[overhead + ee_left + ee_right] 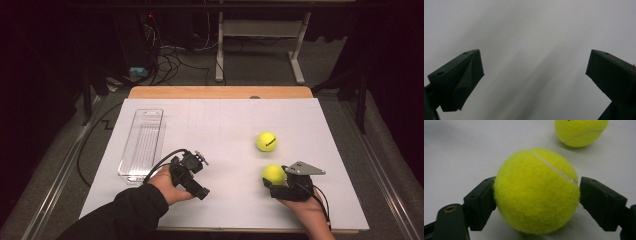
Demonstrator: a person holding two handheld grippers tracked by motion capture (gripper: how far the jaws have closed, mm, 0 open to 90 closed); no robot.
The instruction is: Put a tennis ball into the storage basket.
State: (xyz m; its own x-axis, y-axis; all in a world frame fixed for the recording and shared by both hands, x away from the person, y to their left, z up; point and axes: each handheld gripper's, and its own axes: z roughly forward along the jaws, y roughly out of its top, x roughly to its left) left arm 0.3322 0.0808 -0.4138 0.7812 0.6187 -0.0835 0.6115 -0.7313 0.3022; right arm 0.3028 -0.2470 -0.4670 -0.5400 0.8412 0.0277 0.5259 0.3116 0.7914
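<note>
— How far along does the work look?

— Early, I'd judge. The near tennis ball (273, 173) sits on the white sheet of the desk (220, 125), just in front of the right gripper (274, 183), and the far tennis ball (266, 141) rests a little beyond it, apart. The clear plastic tray (141, 145) at the left side holds nothing that I can see, so if the balls belong in there, both trips are left.

— Is the near ball grasped?

— In the right gripper view the near tennis ball (536, 191) sits between the two jaws, which touch its flanks or come very close; it seems to rest on the sheet, not lifted. I'd call that a grasp just closing on it.

— And the other hand?

— The left gripper (197, 187) lies low over the desk, near the tray's closer end, tilted toward the middle. The left gripper view shows its jaws spread wide with only bare sheet between them, holding nothing.
</note>
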